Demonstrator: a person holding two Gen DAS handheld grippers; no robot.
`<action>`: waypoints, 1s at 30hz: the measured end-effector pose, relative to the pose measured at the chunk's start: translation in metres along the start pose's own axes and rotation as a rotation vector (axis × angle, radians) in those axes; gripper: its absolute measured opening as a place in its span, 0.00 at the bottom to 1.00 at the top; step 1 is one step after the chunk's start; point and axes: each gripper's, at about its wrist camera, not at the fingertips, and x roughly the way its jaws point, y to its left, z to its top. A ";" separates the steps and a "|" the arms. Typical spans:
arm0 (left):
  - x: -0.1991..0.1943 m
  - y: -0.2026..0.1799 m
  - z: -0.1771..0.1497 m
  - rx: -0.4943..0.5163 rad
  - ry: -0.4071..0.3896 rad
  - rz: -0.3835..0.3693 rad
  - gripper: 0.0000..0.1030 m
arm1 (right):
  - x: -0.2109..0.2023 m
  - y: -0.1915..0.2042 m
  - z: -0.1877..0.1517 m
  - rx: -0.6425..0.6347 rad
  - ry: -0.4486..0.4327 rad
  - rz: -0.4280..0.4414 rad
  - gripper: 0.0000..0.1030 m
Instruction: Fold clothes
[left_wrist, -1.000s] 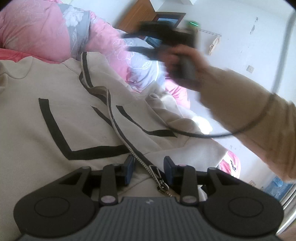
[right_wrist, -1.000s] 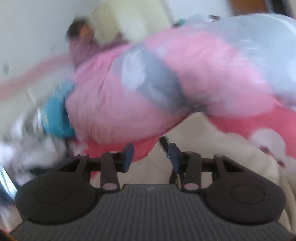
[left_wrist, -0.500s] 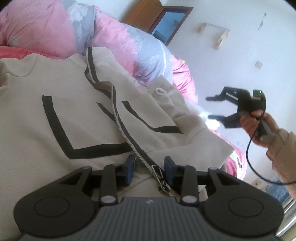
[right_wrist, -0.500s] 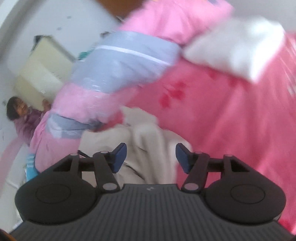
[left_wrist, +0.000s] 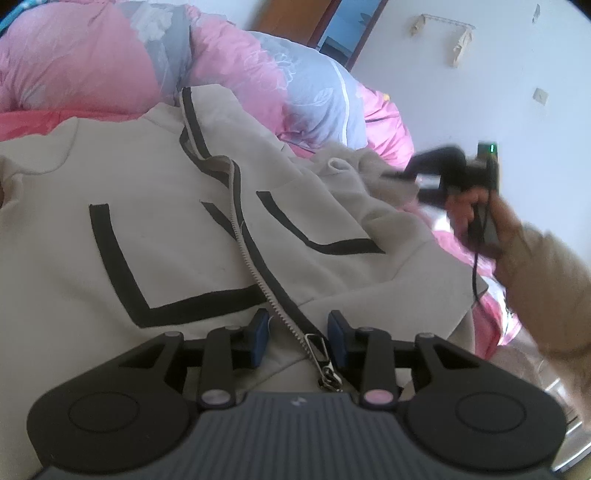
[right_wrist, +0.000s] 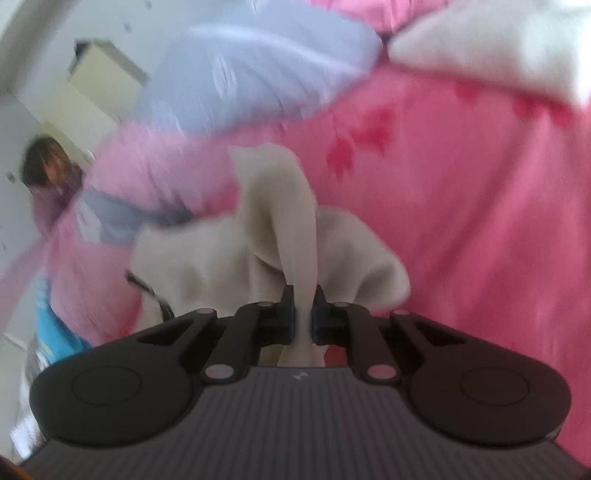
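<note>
Beige zip jacket (left_wrist: 155, 229) spread out on the pink bed (right_wrist: 480, 206)

Right gripper (right_wrist: 303, 314) is clenched on what looks like its sleeve (blurry); left gripper (left_wrist: 298, 339) jaws parted around the zipper hem, grip unclear.

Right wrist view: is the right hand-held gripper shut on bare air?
No, the right hand-held gripper is pinched on a fold of the beige jacket.

Pink bed (right_wrist: 480, 221) w/ beige jacket (left_wrist: 147, 221) & bunched quilt (left_wrist: 92, 55) on it.

One beige jacket (left_wrist: 184, 206), one quilt (left_wrist: 110, 55), two grippers (left_wrist: 299, 339) (right_wrist: 303, 317).
</note>
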 end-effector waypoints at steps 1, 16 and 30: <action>0.000 0.000 0.000 0.000 -0.002 0.001 0.35 | -0.002 0.000 0.013 -0.010 -0.034 0.000 0.06; 0.003 0.010 -0.002 -0.020 -0.026 -0.029 0.35 | 0.004 -0.043 0.133 -0.045 -0.174 -0.293 0.59; 0.003 0.009 -0.002 -0.035 -0.027 -0.020 0.36 | -0.069 -0.051 0.032 0.263 -0.005 0.152 0.68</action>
